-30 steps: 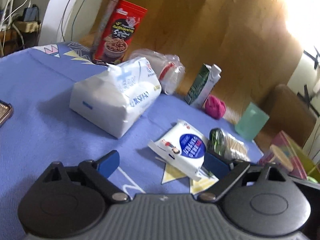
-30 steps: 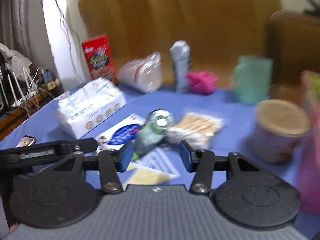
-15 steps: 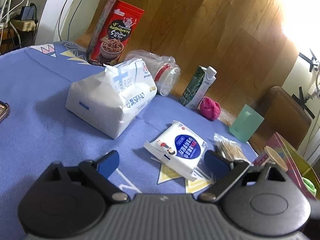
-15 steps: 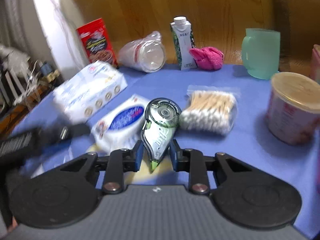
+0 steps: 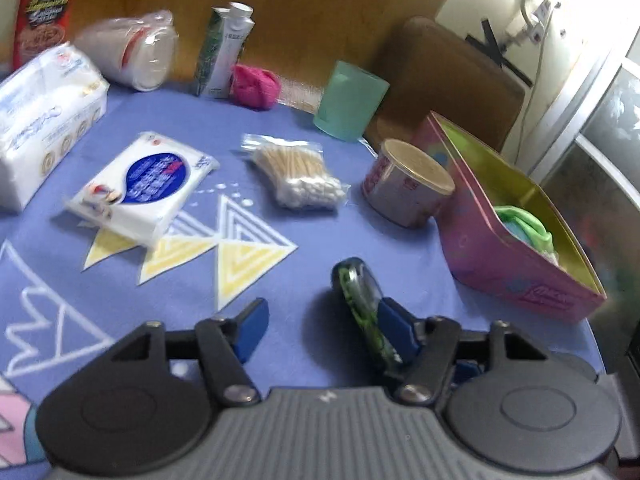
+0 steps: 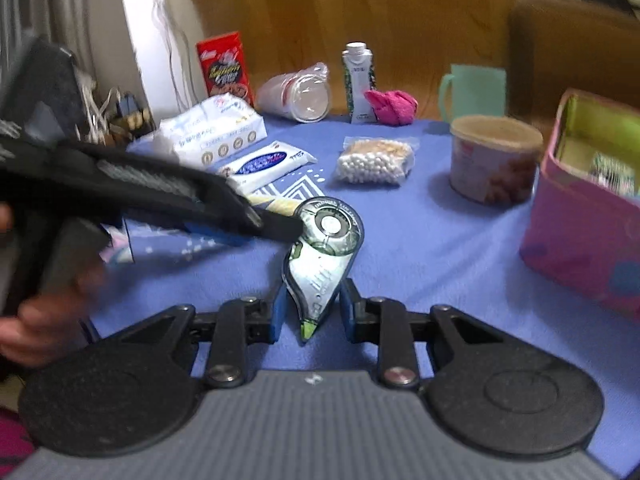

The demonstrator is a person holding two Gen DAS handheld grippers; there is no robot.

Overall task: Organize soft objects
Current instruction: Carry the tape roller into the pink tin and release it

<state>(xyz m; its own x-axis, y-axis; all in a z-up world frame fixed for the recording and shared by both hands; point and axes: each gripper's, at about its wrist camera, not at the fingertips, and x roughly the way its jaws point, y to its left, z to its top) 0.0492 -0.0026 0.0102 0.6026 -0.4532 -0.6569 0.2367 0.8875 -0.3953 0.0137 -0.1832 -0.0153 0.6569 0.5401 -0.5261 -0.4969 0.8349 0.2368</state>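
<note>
My right gripper (image 6: 312, 314) is shut on the narrow end of a green and clear correction tape dispenser (image 6: 324, 250), held above the blue cloth. The same dispenser (image 5: 360, 304) shows edge-on in the left wrist view, against my left gripper's right finger. My left gripper (image 5: 320, 330) is open and empty; it also shows from the side in the right wrist view (image 6: 276, 226), touching the dispenser's round end. A pink box (image 5: 516, 260) with green cloth inside stands at the right. A pink cloth (image 5: 256, 86), a wipes packet (image 5: 144, 184) and a tissue pack (image 5: 44, 120) lie on the table.
A bag of cotton swabs (image 5: 300, 178), a round tin (image 5: 408, 188), a green cup (image 5: 350, 100), a milk carton (image 5: 224, 48), a sleeve of plastic cups (image 5: 132, 56) and a red box (image 5: 44, 8) stand on the blue tablecloth (image 5: 280, 288). A brown chair (image 5: 448, 80) is behind.
My right gripper has lifted the correction tape off the table and carried it right, toward the pink box. My left gripper has swung right and come up against the dispenser.
</note>
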